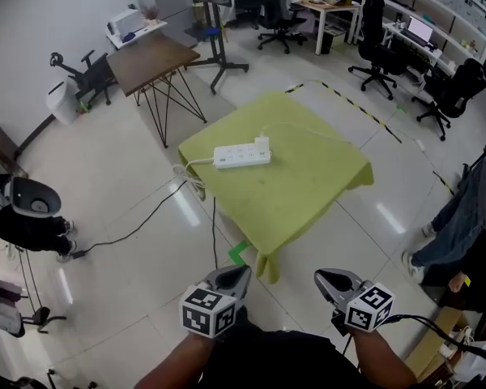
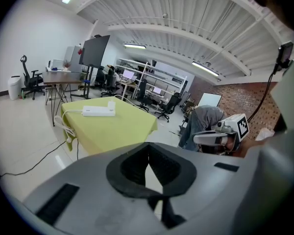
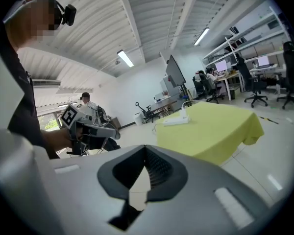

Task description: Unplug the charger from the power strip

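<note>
Zero steps done so far. Strip (image 1: 241, 155) lies flat near the middle of the table (image 1: 308, 193), on the green cloth. Charger (image 1: 262, 144) is plugged into the strip's end toward the table's far side, upright, seated in its socket as far as I can tell. Its white cable (image 1: 300, 125) loops off across the cloth. The strip's own cord (image 1: 190, 174) hangs over the table's left edge.

Left claw (image 1: 240, 274) is clenched on nothing: pads meet, only floor shows behind them. Right claw (image 1: 327, 279) is the same, pads together and empty. Both are held low in front of me, on the near side of the table and well apart from it, pointing toward it. Neither touches the cloth, the strip or the charger.

All of it is left, I judge:
- get both claws over the table
- spread the jaws
- pin the strip with one
- grip the charger with the other
- pull it straight out

Strip looks light, so it would likely lift if not held down.
</note>
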Demonstrator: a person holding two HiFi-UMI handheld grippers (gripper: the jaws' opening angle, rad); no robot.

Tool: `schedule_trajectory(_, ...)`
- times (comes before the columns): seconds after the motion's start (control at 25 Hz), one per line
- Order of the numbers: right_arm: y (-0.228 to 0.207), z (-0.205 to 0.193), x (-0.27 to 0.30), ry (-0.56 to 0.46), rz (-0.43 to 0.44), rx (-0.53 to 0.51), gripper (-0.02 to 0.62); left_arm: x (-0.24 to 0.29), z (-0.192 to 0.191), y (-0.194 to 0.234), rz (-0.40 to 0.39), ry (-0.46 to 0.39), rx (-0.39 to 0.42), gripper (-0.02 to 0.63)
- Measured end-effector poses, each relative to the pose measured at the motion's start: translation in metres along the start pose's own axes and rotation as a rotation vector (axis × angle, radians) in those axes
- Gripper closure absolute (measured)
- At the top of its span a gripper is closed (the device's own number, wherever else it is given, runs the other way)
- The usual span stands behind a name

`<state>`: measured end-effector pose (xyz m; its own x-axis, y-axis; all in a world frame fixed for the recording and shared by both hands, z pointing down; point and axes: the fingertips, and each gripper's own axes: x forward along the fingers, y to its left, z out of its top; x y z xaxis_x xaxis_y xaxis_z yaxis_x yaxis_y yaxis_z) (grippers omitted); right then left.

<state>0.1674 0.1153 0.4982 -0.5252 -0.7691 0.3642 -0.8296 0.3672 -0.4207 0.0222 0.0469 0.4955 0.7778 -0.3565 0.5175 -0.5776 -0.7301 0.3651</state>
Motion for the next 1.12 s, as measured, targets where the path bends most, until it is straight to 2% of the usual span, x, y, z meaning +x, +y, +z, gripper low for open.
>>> schedule_trajectory(0.24,0.003,0.051,0.085,0.003,-0.068,-0.026,0.592,0.019,0.054,0.068,-0.128,0.032,0.069,0.6)
schedule_trajectory(0.48,-0.015,0.089,0.153,-0.002,-0.136,-0.069,0.592,0.033,0.097,0.147,-0.144,0.021,0.089,0.6)
schedule_trajectory(0.68,-0.037,0.096,0.183,0.027,-0.135,-0.057,0.592,0.044,0.115,0.182,-0.117,0.015,0.07,0.6)
schedule_trajectory(0.84,-0.063,0.096,0.204,0.089,-0.112,-0.11,0.591,0.06,0.12,0.195,-0.08,0.009,0.04,0.6)
schedule_trajectory(1.0,-0.101,0.099,0.228,0.144,-0.066,-0.163,0.565,0.071,0.127,0.199,-0.013,-0.016,-0.009,0.6)
schedule_trajectory(1.12,-0.143,0.112,0.252,0.134,-0.046,-0.201,0.54,0.081,0.13,0.199,0.036,-0.028,-0.044,0.6)
